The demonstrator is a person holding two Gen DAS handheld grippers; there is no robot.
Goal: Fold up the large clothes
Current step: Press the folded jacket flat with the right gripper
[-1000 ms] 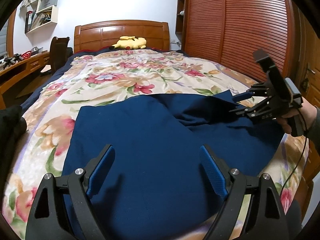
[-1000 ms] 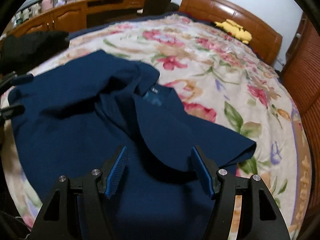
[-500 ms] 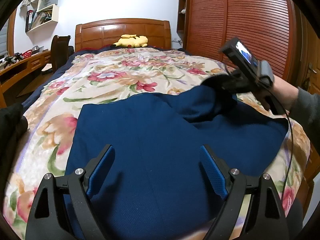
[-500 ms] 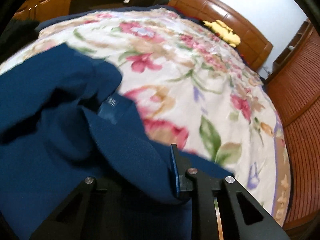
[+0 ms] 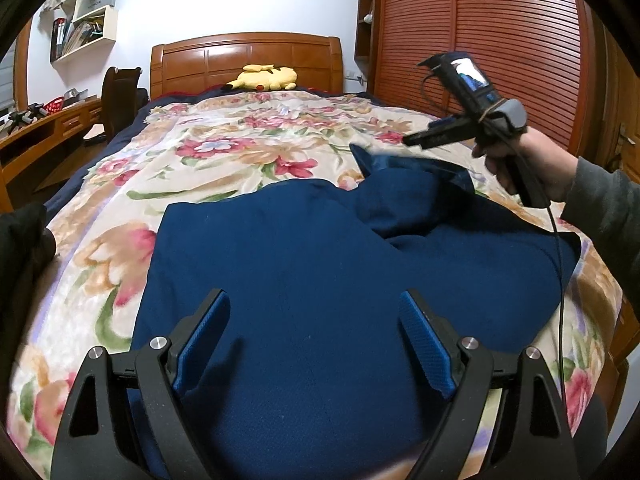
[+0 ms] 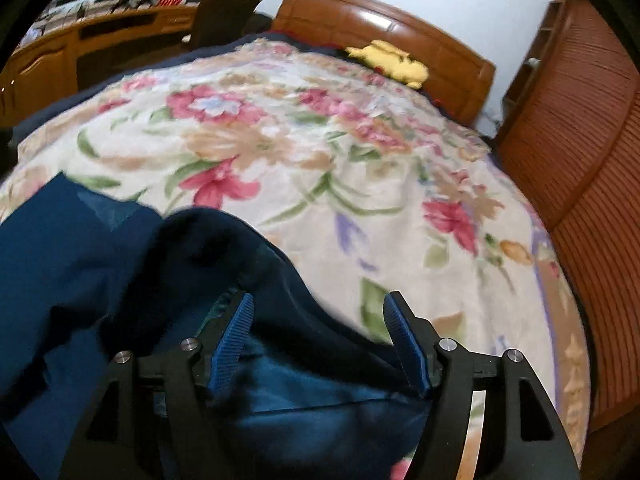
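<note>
- Left gripper [image 5: 314, 346] sat lowest in frame, jaws spread wide, nothing between the blue pads [image 5: 202, 340], hovering over the near part of the garment.
- Navy garment [image 5: 300, 280] lay spread on the floral bedspread [image 5: 224, 160] at the foot of the bed, mostly flat on the left half, bunched into a raised fold [image 5: 404, 196] on the right.
- Right gripper [image 6: 318, 340] was released too: jaws apart, blurred navy cloth lying under and between them, not pinched.
- From the left camera, right gripper [image 5: 416, 141] was held in the hand [image 5: 520, 160] above that fold, clear of the cloth.
- Far end: yellow plush toy [image 5: 266, 77] against the wooden headboard [image 5: 244, 58]; slatted wardrobe doors [image 5: 500, 40] on the right.
</note>
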